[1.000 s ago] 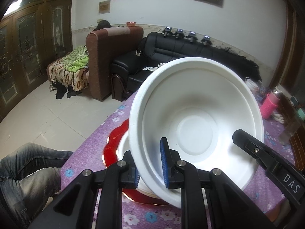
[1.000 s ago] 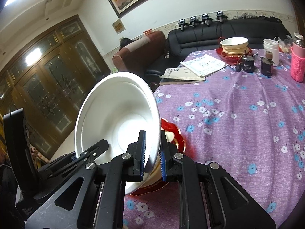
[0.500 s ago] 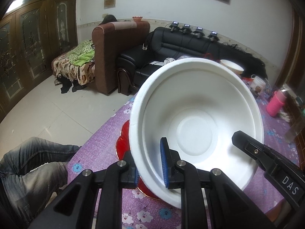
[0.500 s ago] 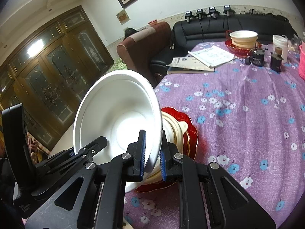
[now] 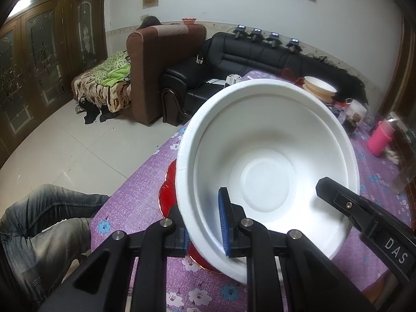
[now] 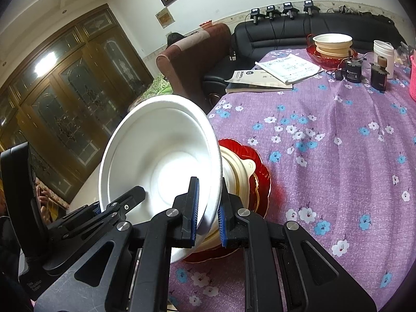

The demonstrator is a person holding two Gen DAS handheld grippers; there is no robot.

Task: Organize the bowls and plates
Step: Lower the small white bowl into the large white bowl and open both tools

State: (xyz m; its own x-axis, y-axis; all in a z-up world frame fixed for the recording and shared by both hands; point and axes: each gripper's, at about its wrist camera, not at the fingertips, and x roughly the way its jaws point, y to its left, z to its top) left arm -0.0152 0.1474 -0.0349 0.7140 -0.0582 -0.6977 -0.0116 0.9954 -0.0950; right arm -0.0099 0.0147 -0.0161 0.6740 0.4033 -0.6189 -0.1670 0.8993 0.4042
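**Bowl held by both grippers over the table's near edge**

The left gripper [image 5: 204, 227] and right gripper [image 6: 208, 208] each pinch the white bowl's [image 5: 265, 171] rim, tilting it above the red plate [image 6: 262, 179], probably steadying it for stacking on the far pile [image 6: 332, 44]

The foam bowl [image 6: 161, 161] sits tilted between the right gripper [image 6: 208, 210] and the left gripper [image 5: 205, 223], each clamped on its rim. Just beyond and below it, a plate [image 6: 260, 179] carries a stacked bowl [image 6: 241, 171]. Far ahead of the right gripper lie booklets [image 6: 273, 75], with another bowl stack [image 6: 332, 44] behind them.
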